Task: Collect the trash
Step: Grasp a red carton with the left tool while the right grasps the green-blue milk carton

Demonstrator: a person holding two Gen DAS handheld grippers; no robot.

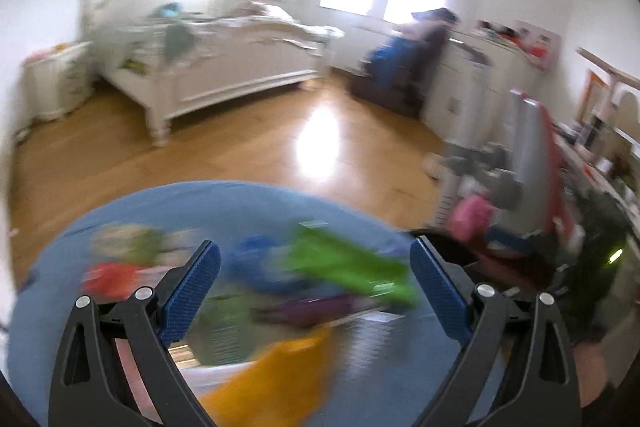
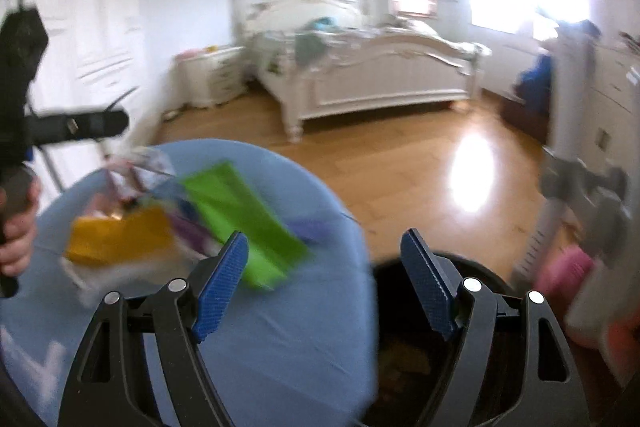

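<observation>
Blurred wrappers lie on a round blue table (image 1: 200, 203): a green one (image 1: 352, 263), an orange one (image 1: 272, 371), a red one (image 1: 108, 277) and a purple one (image 1: 316, 307). My left gripper (image 1: 315, 243) hangs above them, open wide, with nothing between its blue pads. In the right wrist view the green wrapper (image 2: 240, 215) and orange wrapper (image 2: 120, 239) lie left of my right gripper (image 2: 325, 234). That gripper is open and empty over the table's (image 2: 280, 339) right edge. A black bin (image 2: 400, 347) sits just beyond that edge, its dark inside holding some litter.
A hand (image 2: 18, 239) grips the other tool's black handle at the far left. Shiny wood floor (image 1: 280, 147) leads to a white bed (image 1: 224, 67). White drawers (image 1: 464, 87), a grey stand (image 1: 496, 179) and a pink object (image 1: 470, 217) crowd the right side.
</observation>
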